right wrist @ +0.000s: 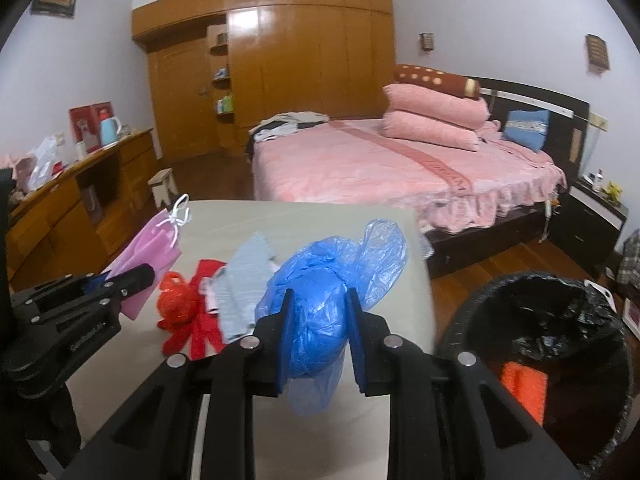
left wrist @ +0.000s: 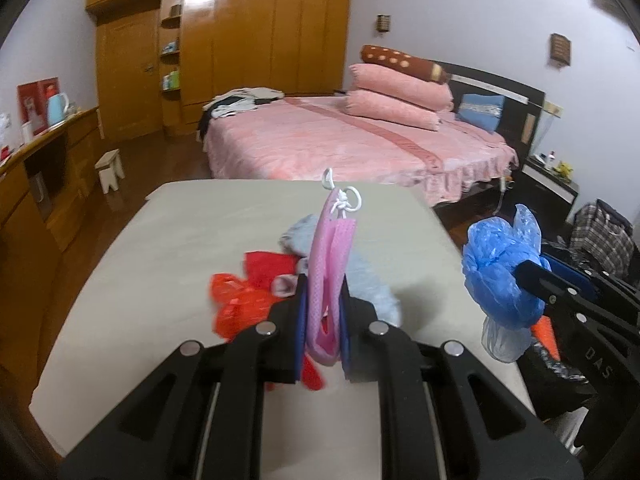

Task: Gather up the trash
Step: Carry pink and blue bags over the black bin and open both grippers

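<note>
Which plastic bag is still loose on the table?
The orange-red bag, lying by the red cloth. The blue bag is clamped in the right gripper.

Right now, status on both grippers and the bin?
Left hand-held gripper shut on pink bag. Right shut on blue plastic. Lined bin unobstructed.

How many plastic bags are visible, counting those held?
3: blue bag in the right gripper; orange bag on the table; black liner in the bin. Others may be hidden.

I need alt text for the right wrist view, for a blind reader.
The right gripper clamps a crumpled blue plastic bag above a grey table, beside a black-lined bin. The left gripper holds a pink pouch.
</note>
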Motion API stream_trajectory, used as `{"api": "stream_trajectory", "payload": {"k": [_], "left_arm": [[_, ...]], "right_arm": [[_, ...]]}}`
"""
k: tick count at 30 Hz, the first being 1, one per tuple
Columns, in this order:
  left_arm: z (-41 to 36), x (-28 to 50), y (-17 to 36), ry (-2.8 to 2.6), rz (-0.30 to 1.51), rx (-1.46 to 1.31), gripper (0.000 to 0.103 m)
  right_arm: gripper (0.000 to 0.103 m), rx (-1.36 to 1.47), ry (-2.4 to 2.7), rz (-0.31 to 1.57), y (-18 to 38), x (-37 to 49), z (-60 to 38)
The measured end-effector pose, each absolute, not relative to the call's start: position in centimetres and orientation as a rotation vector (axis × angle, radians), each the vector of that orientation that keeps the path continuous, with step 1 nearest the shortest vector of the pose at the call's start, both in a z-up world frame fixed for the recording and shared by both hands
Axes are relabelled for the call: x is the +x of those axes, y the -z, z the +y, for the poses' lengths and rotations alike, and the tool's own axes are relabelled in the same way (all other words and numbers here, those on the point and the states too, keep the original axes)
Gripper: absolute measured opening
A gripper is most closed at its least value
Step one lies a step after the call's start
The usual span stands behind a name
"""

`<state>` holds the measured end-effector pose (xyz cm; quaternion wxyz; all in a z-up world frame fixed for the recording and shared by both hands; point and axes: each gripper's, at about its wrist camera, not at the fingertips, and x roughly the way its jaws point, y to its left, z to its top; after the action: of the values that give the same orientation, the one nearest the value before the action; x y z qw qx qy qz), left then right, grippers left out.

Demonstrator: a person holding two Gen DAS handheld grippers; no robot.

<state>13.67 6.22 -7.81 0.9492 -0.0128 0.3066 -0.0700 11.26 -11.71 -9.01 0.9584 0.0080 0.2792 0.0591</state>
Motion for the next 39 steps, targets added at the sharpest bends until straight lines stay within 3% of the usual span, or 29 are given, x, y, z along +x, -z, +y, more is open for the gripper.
{"api": "stream_trajectory", "payload": {"k": [17, 39], "left_arm": [[-5.1, 14.5, 8.3, 0.344, 0.607, 0.017, 0.013], [-17.8, 14.9, 10.7, 0.581, 0.623, 0.079, 0.013]], "right_arm": [[0.025, 0.059, 0.091, 0.523, 7.4, 9.2, -22.3], [0.025, 0.11, 0.367, 0.549, 9.6, 6.1, -35.3]]}}
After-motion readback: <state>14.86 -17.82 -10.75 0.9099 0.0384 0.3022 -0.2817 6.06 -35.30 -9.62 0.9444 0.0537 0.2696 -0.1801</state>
